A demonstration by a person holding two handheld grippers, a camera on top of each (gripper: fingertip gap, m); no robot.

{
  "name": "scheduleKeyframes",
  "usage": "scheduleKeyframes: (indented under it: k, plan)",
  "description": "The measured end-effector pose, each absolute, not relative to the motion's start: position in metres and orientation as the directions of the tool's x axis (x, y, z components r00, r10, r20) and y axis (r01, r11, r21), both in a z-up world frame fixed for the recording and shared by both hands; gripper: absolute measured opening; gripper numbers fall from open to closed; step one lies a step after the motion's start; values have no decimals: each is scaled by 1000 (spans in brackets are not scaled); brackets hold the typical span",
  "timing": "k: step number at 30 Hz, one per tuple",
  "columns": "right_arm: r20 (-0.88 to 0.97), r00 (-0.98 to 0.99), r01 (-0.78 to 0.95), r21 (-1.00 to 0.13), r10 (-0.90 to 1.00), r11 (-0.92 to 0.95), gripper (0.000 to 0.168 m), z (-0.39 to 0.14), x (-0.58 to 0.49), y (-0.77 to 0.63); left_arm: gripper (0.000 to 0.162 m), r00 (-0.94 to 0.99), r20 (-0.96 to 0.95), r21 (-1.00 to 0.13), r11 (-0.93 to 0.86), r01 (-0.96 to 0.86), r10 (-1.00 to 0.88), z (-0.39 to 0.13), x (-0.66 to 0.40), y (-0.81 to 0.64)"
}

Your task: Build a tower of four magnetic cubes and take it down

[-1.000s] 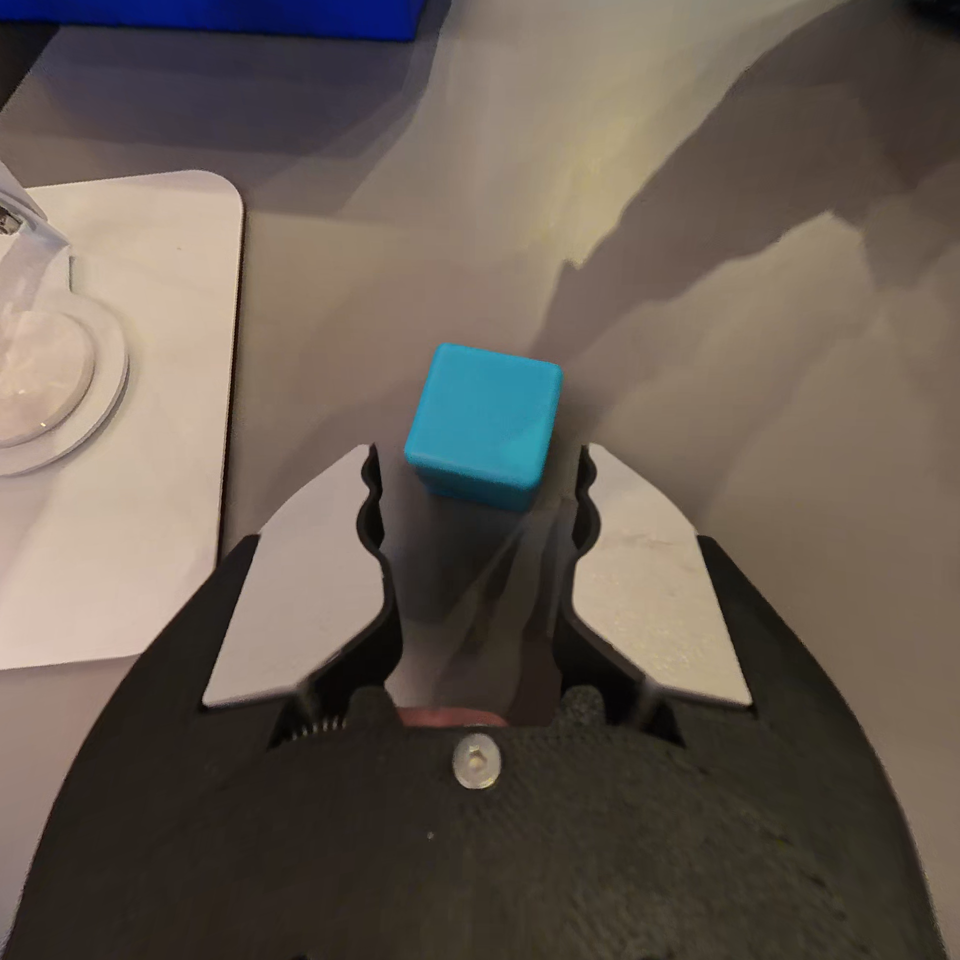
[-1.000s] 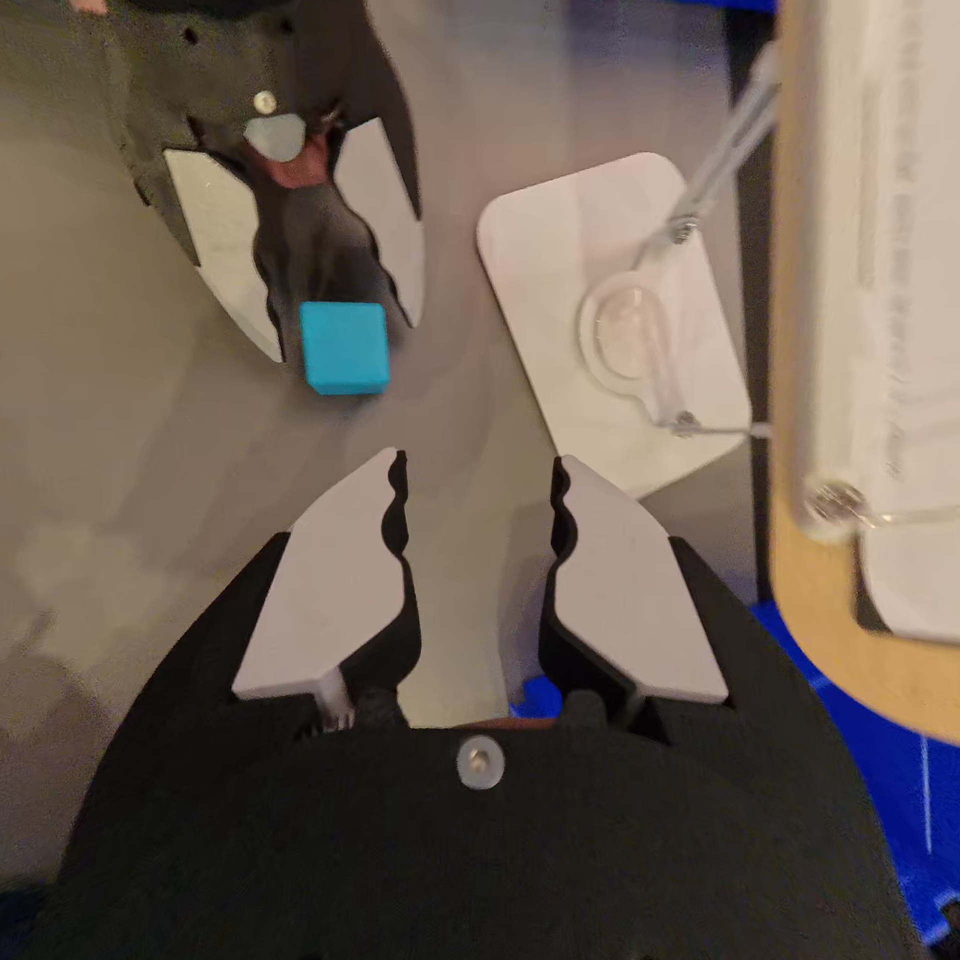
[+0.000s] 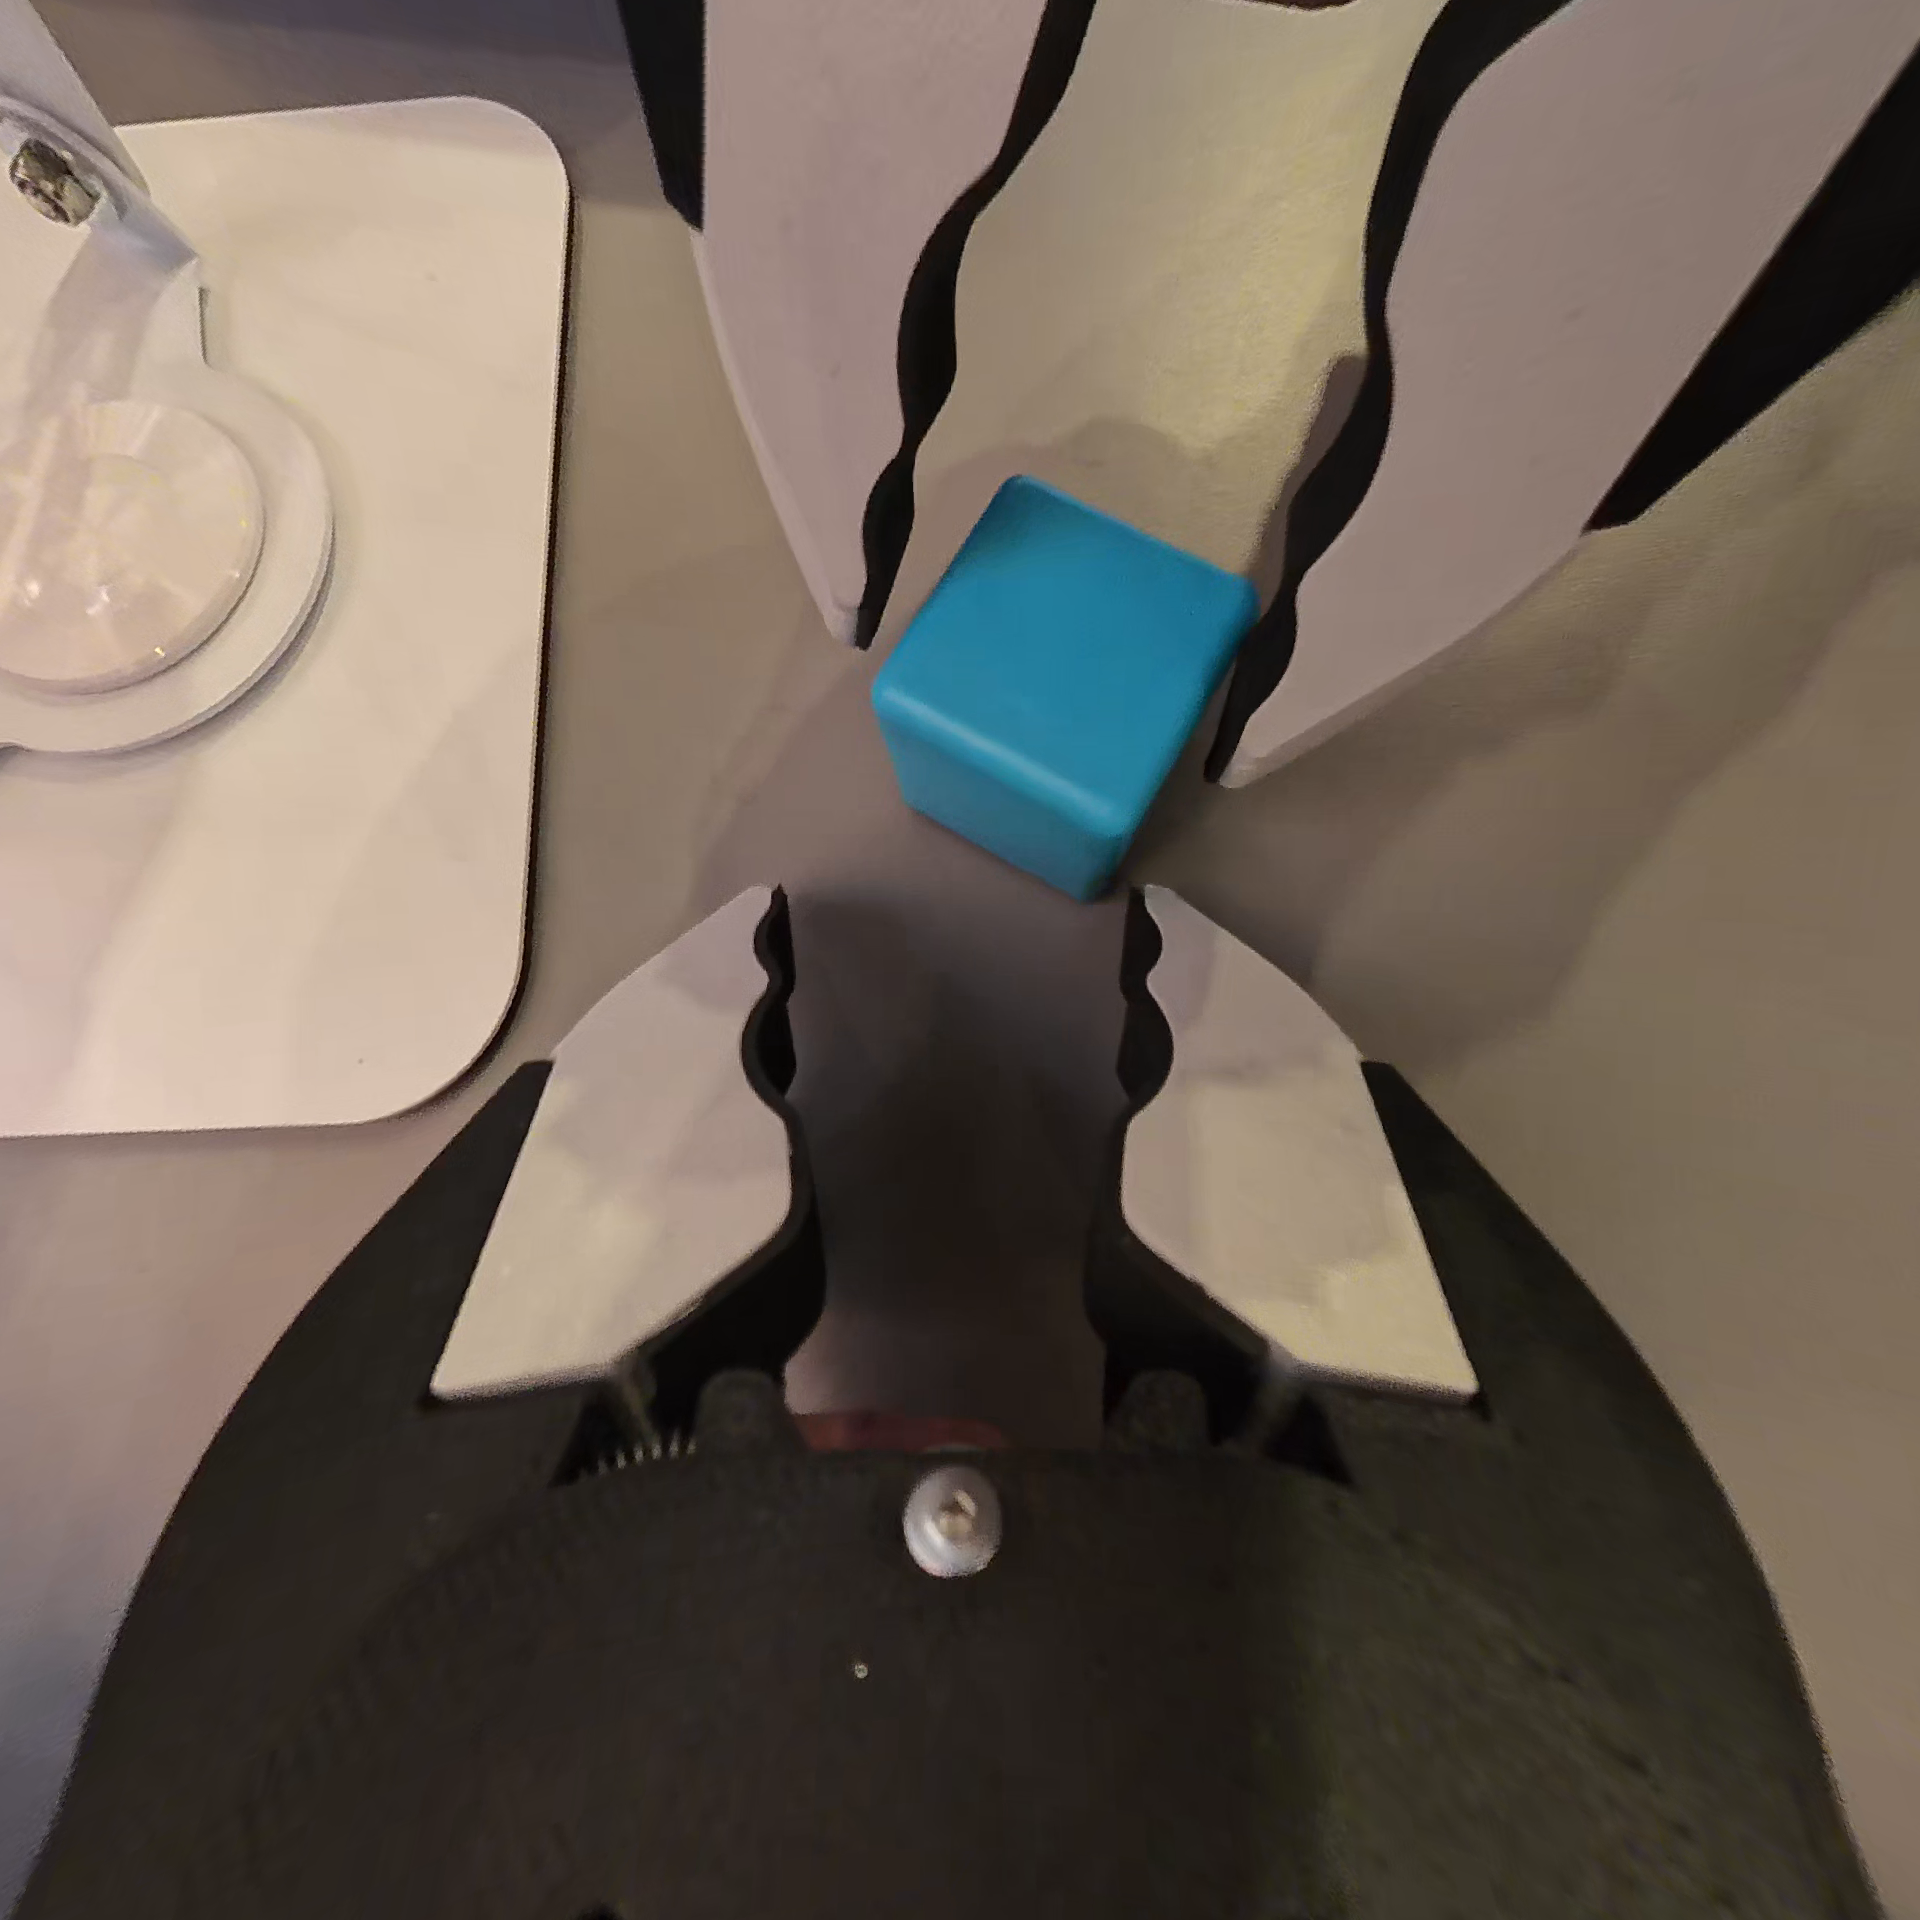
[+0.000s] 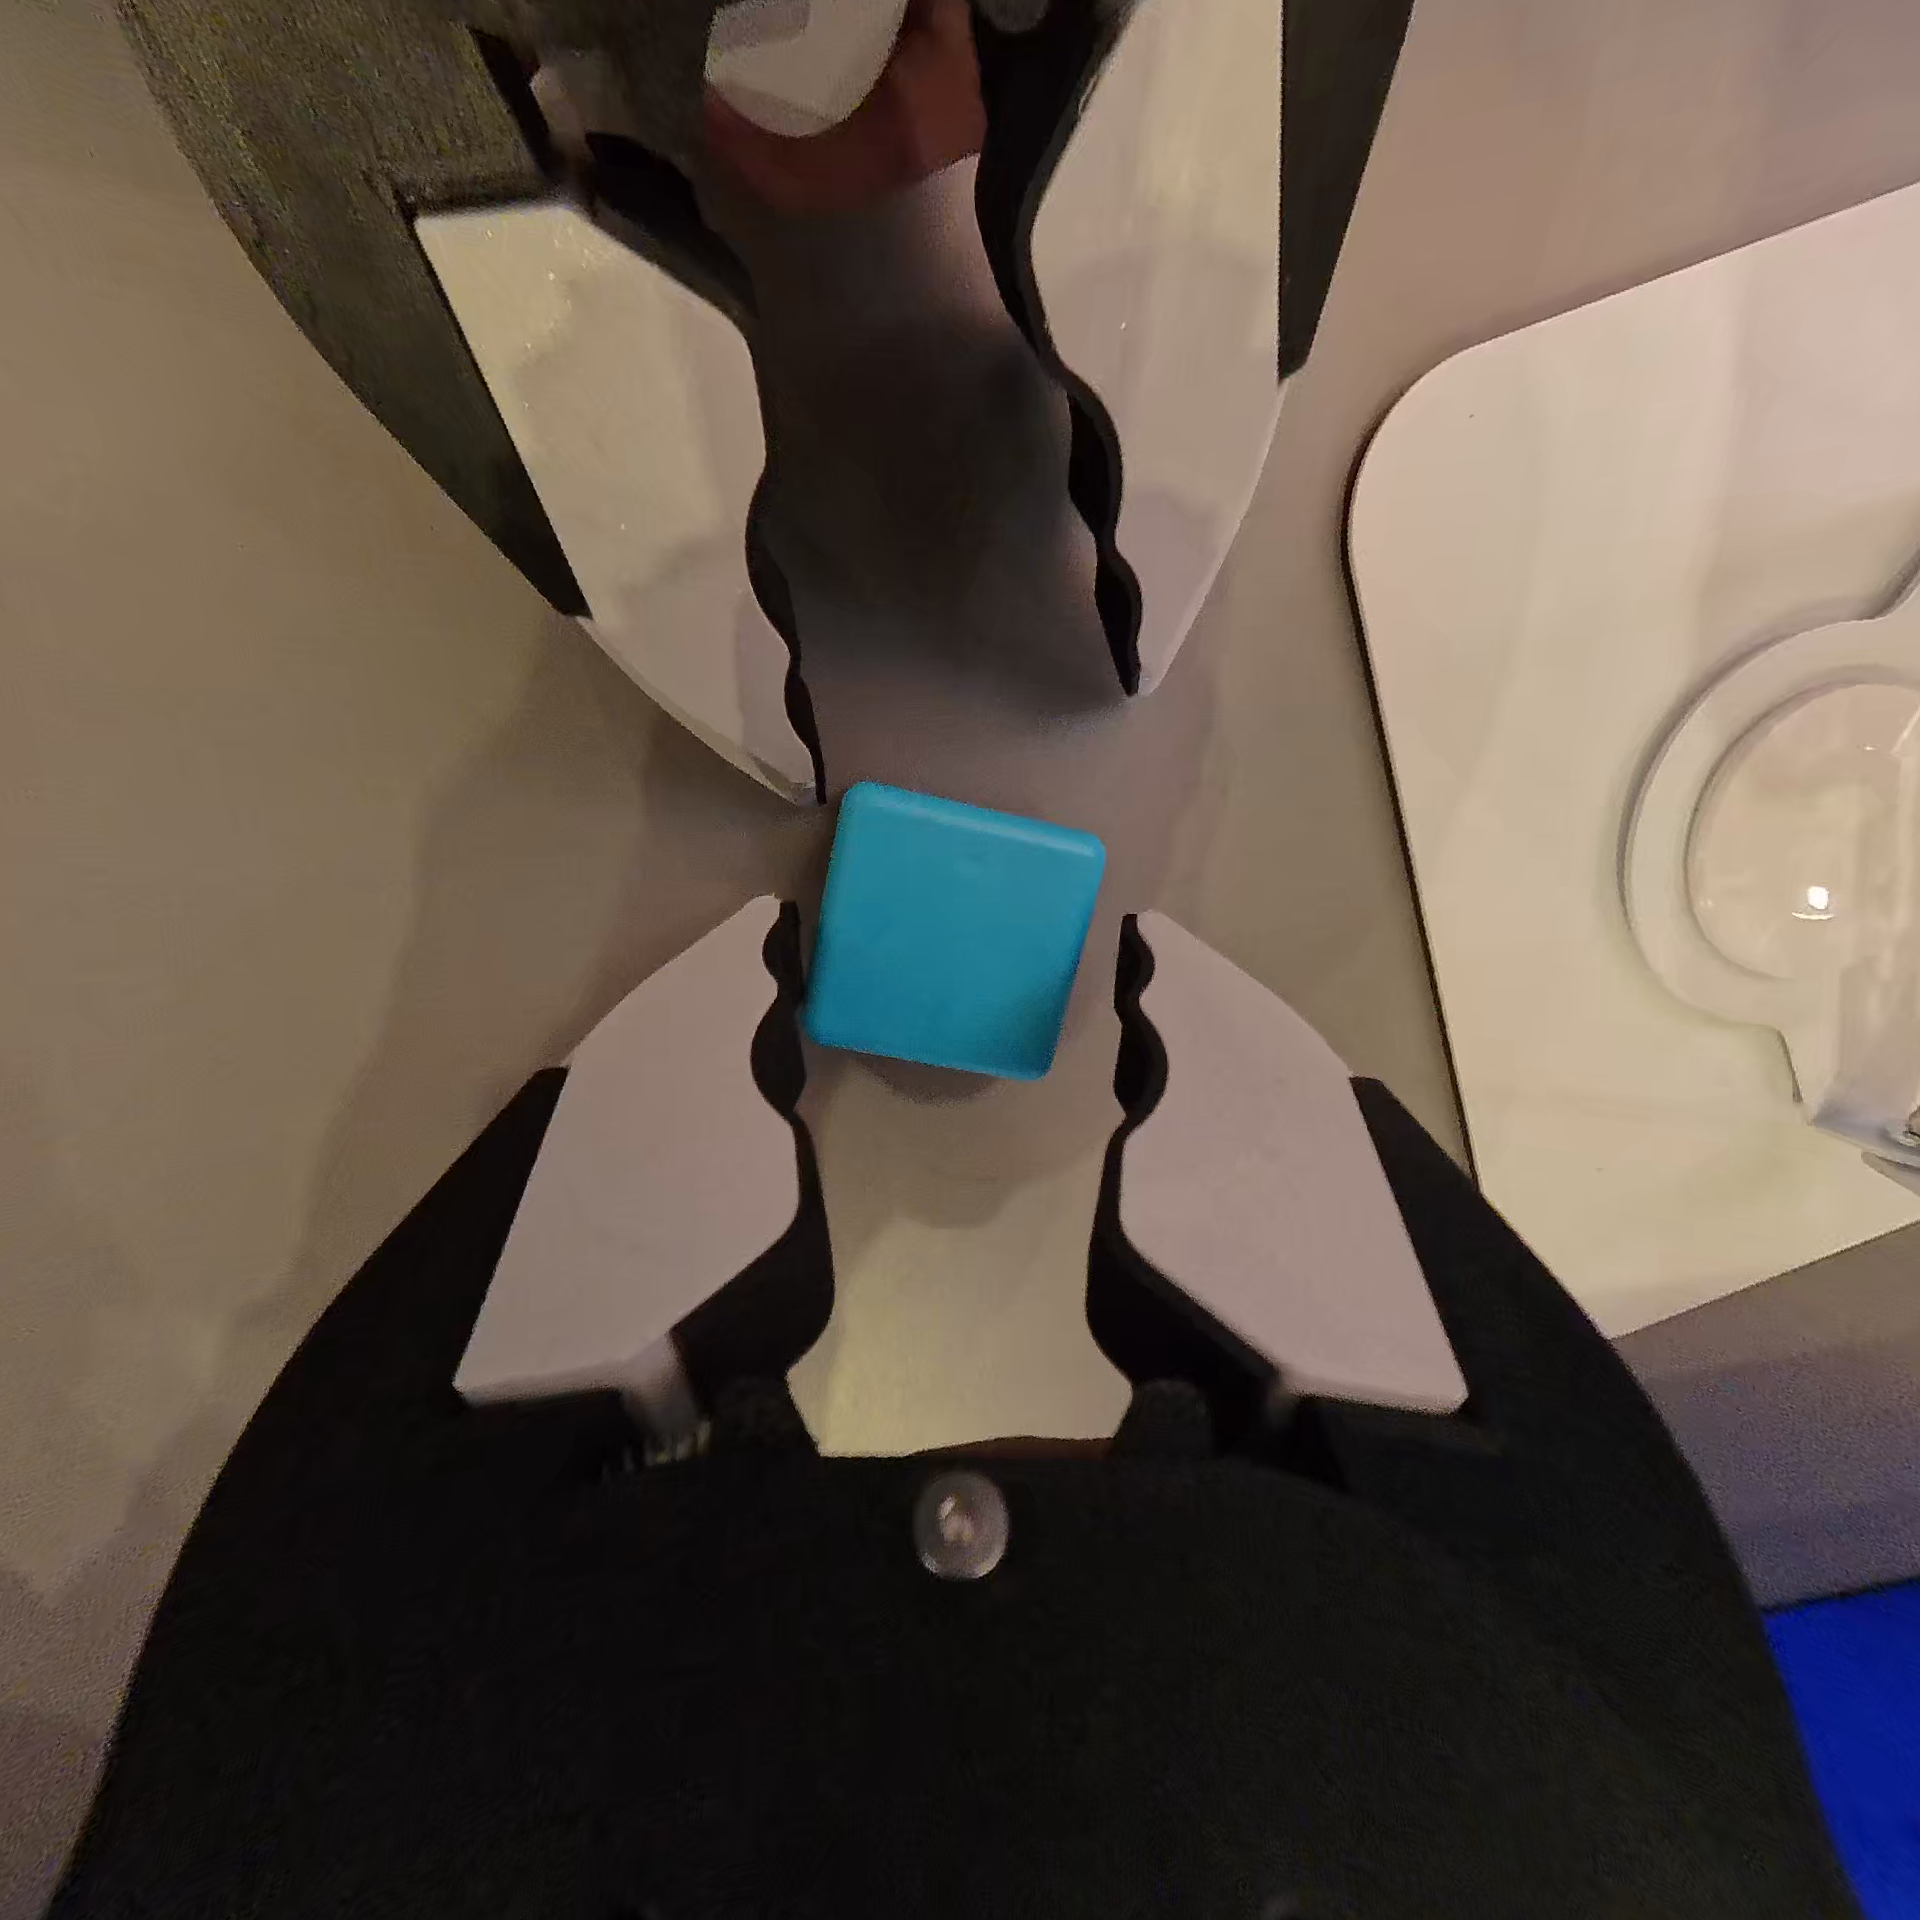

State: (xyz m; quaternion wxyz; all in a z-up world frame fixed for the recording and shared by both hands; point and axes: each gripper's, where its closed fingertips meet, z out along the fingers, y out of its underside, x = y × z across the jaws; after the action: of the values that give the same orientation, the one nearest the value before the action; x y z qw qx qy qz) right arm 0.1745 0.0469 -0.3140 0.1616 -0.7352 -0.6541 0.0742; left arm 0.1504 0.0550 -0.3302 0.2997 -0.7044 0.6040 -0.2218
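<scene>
Blue cube (image 4: 951,951) on table, right claw (image 4: 951,925) astride, spread, left claw (image 3: 956,904) facing

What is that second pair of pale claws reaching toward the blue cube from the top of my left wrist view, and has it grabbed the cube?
Observer: That is the right gripper. Its own camera shows it open, with the blue cube between its fingertips: one finger is close against the cube's side, with a clear gap at the other.
Operator: Is there anything nearby that I miss?
Observer: Yes. Low in that camera's corner, a bright blue surface lies beyond the grey table.
</scene>
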Motion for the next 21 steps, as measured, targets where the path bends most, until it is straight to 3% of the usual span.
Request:
scheduleKeyframes:
  k: [1, 13, 21]
  plan:
    - [101, 132, 938, -335, 986, -91, 58, -315, 174, 47, 61, 173, -49, -690, -92, -718, -984, -330, 149, 55]
    - [128, 142, 931, -353, 982, -89, 51, -312, 172, 55, 60, 174, -28, -687, -108, -719, -984, -331, 145, 55]
    - [219, 303, 860, -482, 928, -167, 51, -238, 223, 91, 59, 172, -25, -687, -108, -719, -985, -331, 145, 54]
